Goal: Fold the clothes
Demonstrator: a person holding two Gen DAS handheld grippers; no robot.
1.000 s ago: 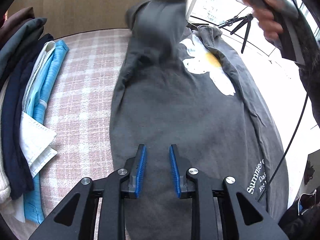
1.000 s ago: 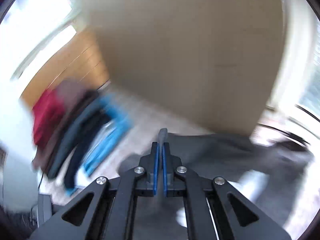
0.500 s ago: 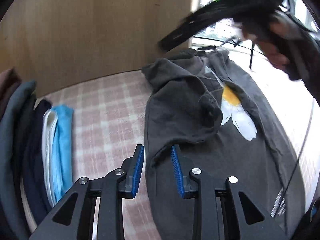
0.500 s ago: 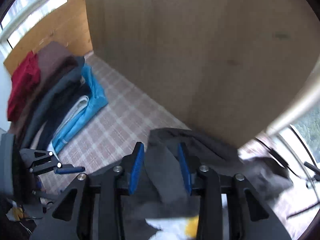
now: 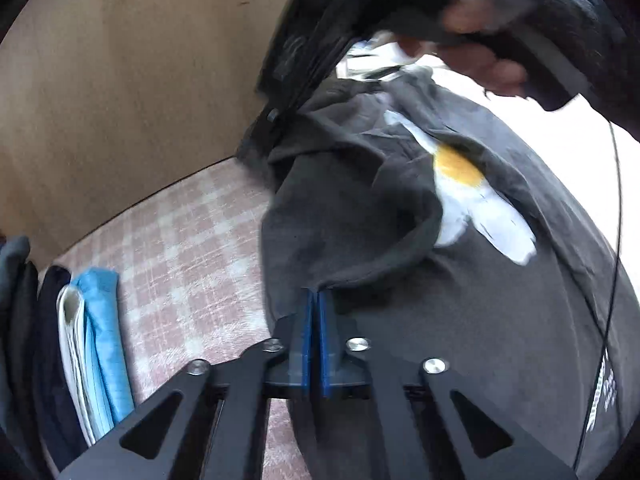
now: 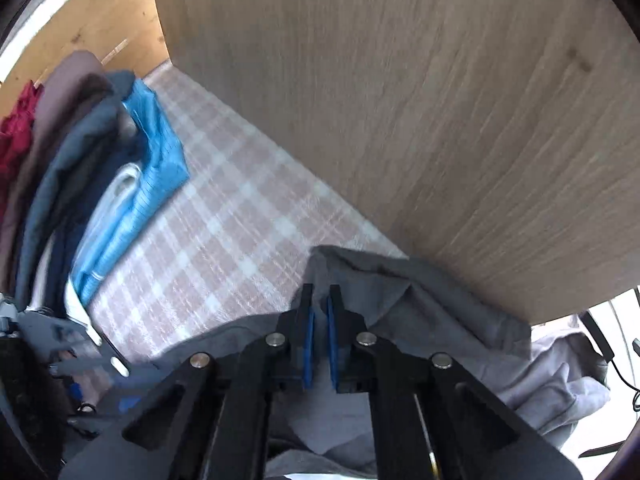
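A dark grey T-shirt (image 5: pixel 460 320) with a white and yellow daisy print (image 5: pixel 460 184) lies on the pink checked cloth (image 5: pixel 188 248). One sleeve is folded over the body. My left gripper (image 5: pixel 314 296) is shut on the folded sleeve's edge at the shirt's left side. My right gripper (image 6: pixel 319 300) hovers over the shirt's far corner (image 6: pixel 360 272) near the wooden wall, its jaws almost closed with a thin gap, holding nothing that I can see. In the left wrist view the right gripper's body (image 5: pixel 304 40) and the hand holding it loom above the shirt's top.
A row of folded clothes, blue (image 5: pixel 104 328), white, navy and grey, lies along the left; it shows in the right wrist view (image 6: pixel 132 184) with maroon and brown pieces. A wooden wall (image 6: pixel 400 100) stands right behind the shirt. A black cable (image 5: pixel 612 280) hangs at the right.
The right gripper dropped the sleeve over the shirt's body, opened, then narrowed and sank to the far corner. The left gripper moved to the sleeve's edge and shut on it.
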